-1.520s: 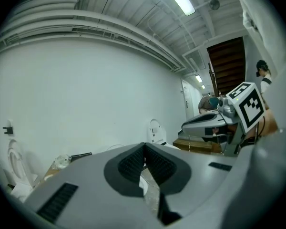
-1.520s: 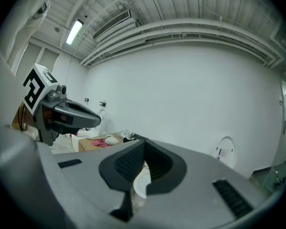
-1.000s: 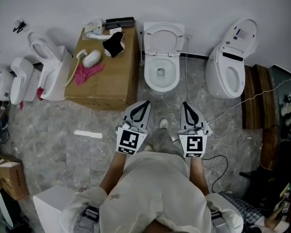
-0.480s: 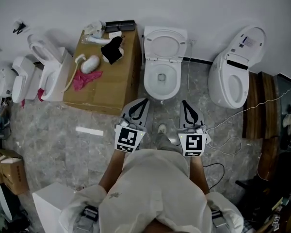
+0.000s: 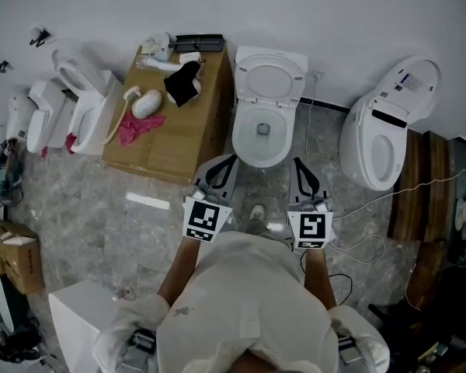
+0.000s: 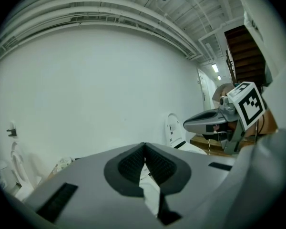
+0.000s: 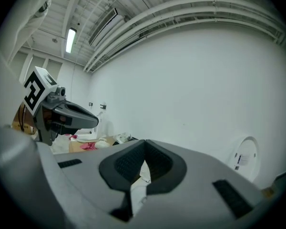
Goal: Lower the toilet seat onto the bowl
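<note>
White toilet seat (image 5: 269,78): up, leaning back toward the wall. It sits well ahead of both sets of jaws, btwn the lines they point along, and nothing touches it.
Bowl (image 5: 261,137): open, rim bare. Its front edge lies just ahead of the jaws and btwn them.
Left gripper (image 5: 228,162): jaws pressed together w/ nothing btwn them. Tips aim toward the bowl's left flank, short of it, no contact.
Right gripper (image 5: 298,164): jaws likewise closed on nothing. Tips are near the bowl's right flank but apart from it.
Person (image 5: 245,301): faces the toilet, one gripper in each hand, both held about level.
Done so far: approach only, by the look of it. No part of the lowering shows.
Left to do: prob. reach fwd to the seat's top edge, tip it off the wall, then ease it down onto the rim rather than let it drop.
Off-task: cardboard box (image 5: 171,134) w/ pink cloth (image 5: 136,125), left of the left jaws; second toilet (image 5: 380,142), right of the right jaws.
</note>
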Motion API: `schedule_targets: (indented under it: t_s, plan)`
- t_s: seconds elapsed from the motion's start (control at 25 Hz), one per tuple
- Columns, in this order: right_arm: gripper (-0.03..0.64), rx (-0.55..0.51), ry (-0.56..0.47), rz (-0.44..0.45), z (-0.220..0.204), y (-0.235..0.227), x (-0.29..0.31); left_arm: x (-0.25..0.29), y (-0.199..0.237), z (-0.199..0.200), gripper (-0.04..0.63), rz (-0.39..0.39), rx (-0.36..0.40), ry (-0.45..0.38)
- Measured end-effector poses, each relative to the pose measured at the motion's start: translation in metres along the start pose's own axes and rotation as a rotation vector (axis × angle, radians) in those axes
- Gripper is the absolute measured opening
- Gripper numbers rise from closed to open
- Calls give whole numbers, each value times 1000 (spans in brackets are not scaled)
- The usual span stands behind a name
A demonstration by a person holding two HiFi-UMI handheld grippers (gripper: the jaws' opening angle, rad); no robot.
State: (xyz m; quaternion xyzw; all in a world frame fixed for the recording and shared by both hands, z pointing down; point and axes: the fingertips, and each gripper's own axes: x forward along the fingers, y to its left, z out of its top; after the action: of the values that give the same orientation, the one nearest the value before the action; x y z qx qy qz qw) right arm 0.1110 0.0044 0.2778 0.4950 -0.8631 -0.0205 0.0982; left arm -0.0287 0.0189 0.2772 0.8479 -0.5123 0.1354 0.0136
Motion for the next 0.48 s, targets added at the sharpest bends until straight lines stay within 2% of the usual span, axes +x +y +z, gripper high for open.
schedule_targets:
  t_s: [0.48]
  plan:
    - [5,8,-7,34,-1,-26,38,37,11,6,14,31,-5,6]
